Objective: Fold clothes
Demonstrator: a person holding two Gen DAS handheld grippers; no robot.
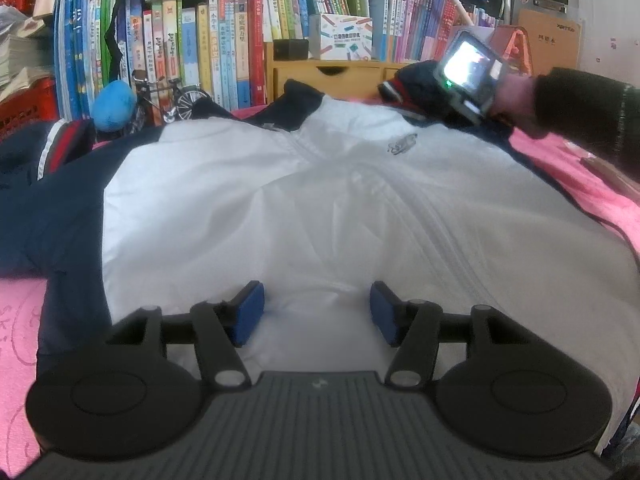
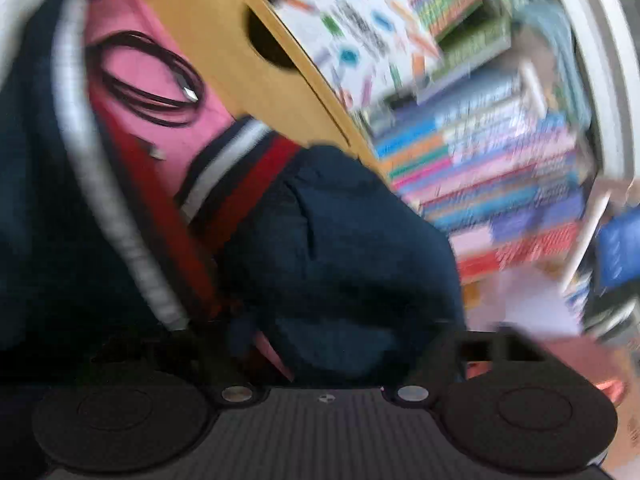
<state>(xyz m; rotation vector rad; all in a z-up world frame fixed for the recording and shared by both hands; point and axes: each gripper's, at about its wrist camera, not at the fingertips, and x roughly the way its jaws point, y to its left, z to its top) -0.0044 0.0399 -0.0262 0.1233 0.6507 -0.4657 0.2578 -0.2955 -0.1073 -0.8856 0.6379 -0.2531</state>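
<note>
1. The left gripper (image 1: 317, 312) is seen spread wide above the lower part of the white front of the jacket (image 1: 320, 208), with nothing held between its blue pads (image 1: 251, 310).
2. The right gripper (image 2: 320, 344) is seen in its own blurred view with navy sleeve fabric bunched where its fingers would meet; the fingertips are hidden, so whether it is clamped on the cloth cannot be told.
3. In the left view the right gripper (image 1: 470, 74) is found at the far right shoulder of the jacket, its lit screen turned toward the camera, and it is carried by a hand in a dark sleeve.
4. The jacket is spread front-up on a pink cloth (image 1: 18, 344), which covers the surface, with the navy collar (image 1: 298, 98) at the far end.
5. The left navy sleeve (image 1: 48, 200) is stretched out to the left, and a red and white striped cuff (image 2: 240, 172) is seen in the right view.
6. A coiled black cable (image 2: 148, 80) is laid on the pink cloth beside the jacket.
7. Rows of books (image 1: 224, 48), a wooden drawer unit (image 1: 332, 76) and a model bicycle (image 1: 168, 96) are ranged behind the jacket.
</note>
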